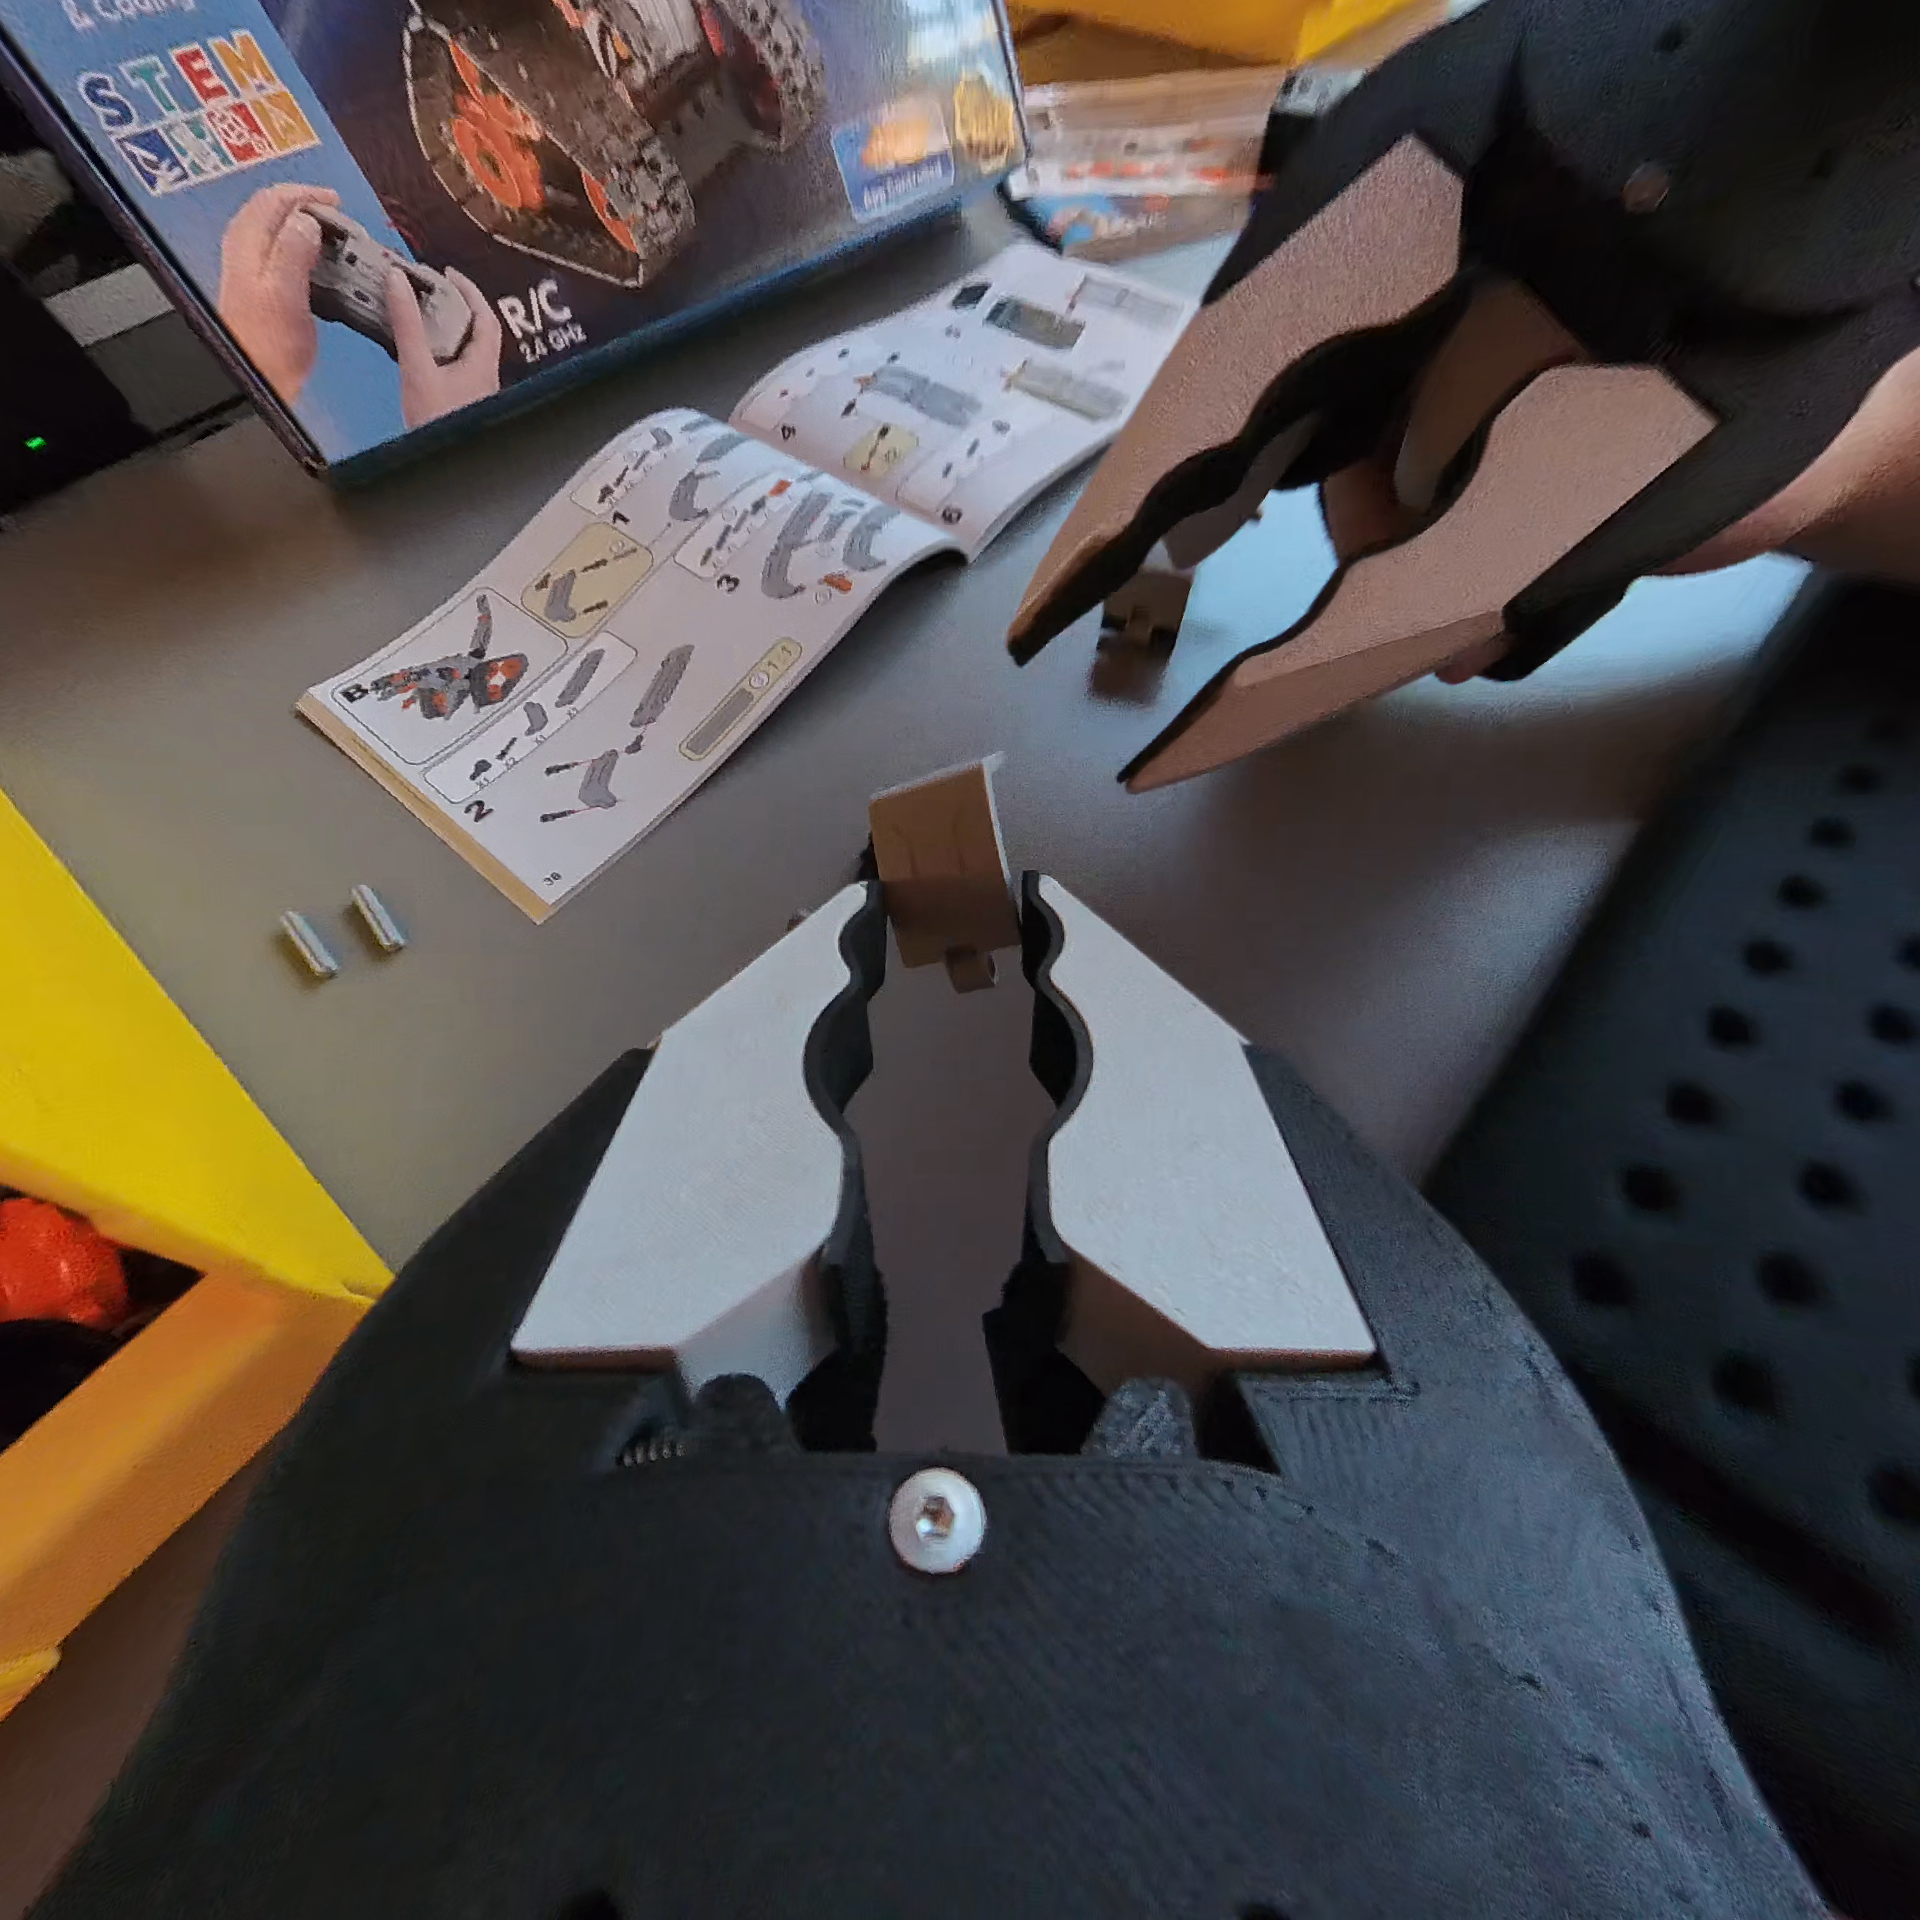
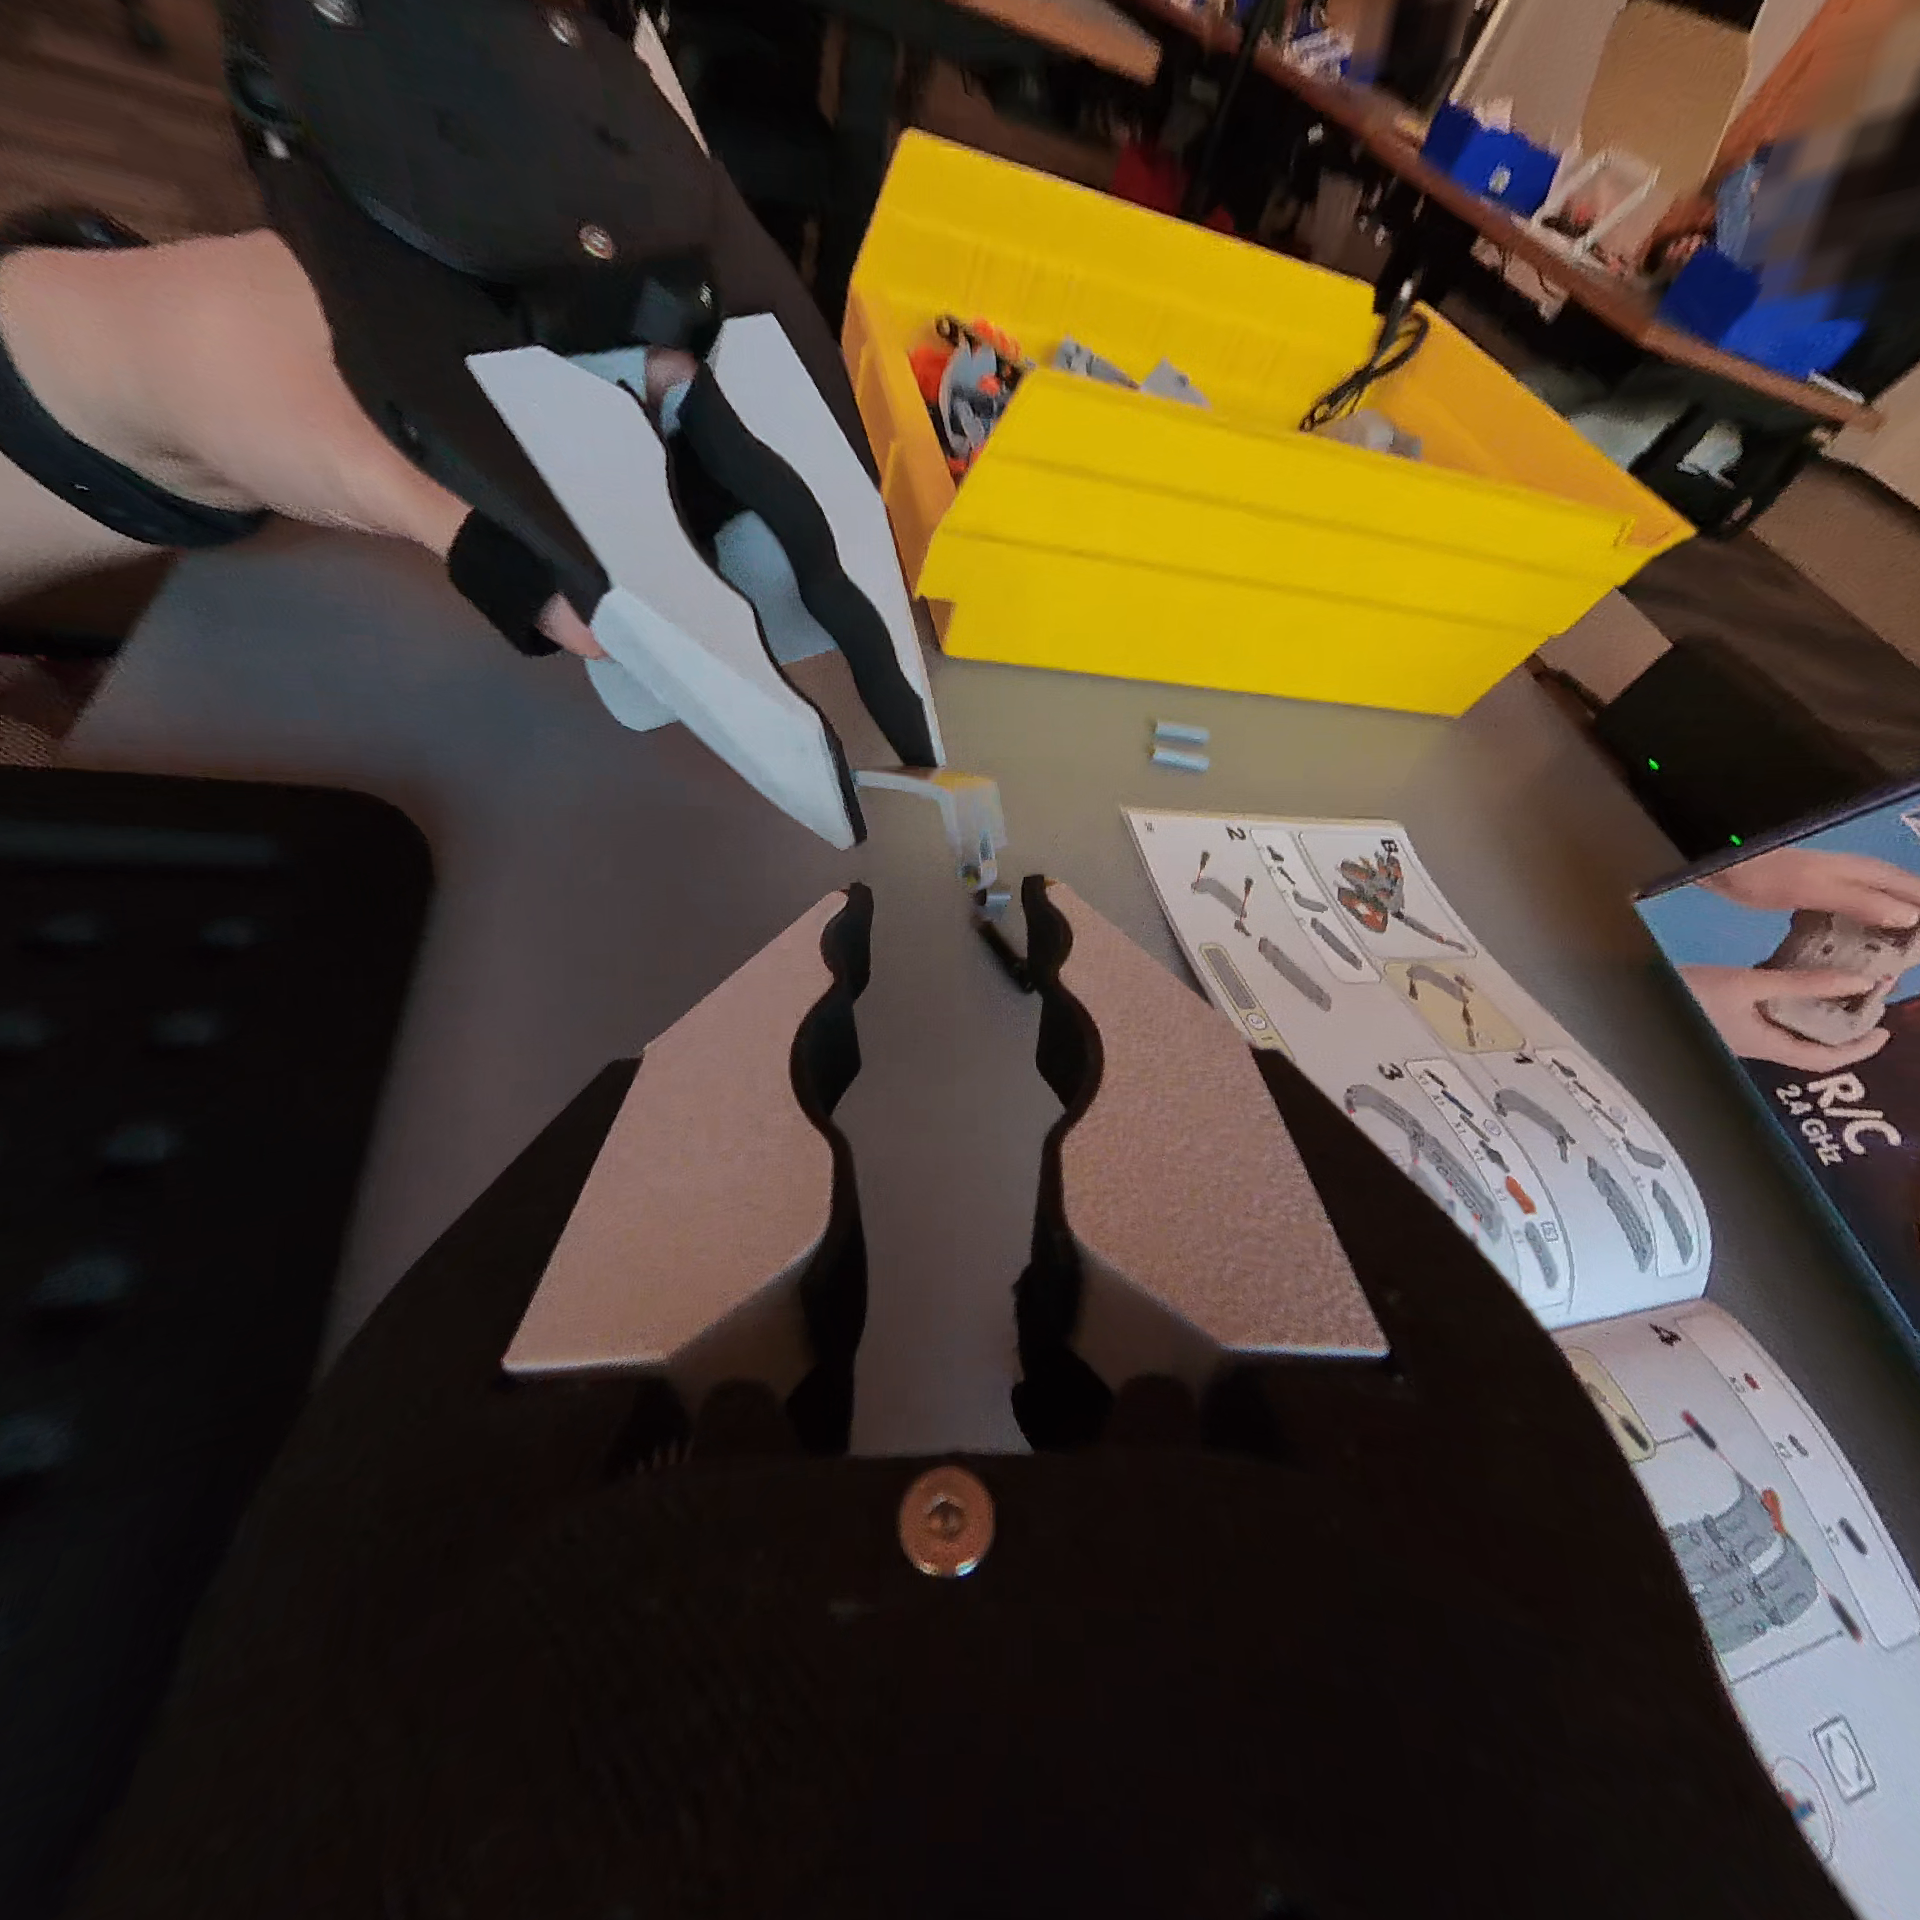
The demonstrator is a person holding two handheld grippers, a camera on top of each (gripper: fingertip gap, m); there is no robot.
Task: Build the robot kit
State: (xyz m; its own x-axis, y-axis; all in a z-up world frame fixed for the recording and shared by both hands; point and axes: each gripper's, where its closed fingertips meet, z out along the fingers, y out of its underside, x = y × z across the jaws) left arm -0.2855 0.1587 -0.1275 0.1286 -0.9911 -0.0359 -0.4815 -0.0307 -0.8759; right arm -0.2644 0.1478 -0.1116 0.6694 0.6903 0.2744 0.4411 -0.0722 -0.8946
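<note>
My left gripper point(image 1: 945, 894) is shut on a small curved grey building piece point(image 1: 940, 862) and holds it upright at its fingertips, just above the grey table point(image 1: 312, 1091). In the right wrist view the left gripper point(image 2: 894, 795) comes in from the upper left with the piece point(image 2: 961, 805) sticking out of its tips. My right gripper point(image 2: 945, 904) is open and empty, its tips right in front of that piece. A small grey and black part point(image 2: 1000, 925) sits by its right fingertip. In the left wrist view the right gripper point(image 1: 1081, 717) hovers at the upper right with its jaws apart.
An open instruction booklet point(image 1: 644, 644) lies on the table before a blue toy box point(image 1: 416, 260). Two small grey pins point(image 1: 343, 930) lie near a yellow bin point(image 1: 156, 1143) of parts. A black perforated mat point(image 1: 1714, 1039) lies to the right. Left and right tips are no more than a few centimetres apart.
</note>
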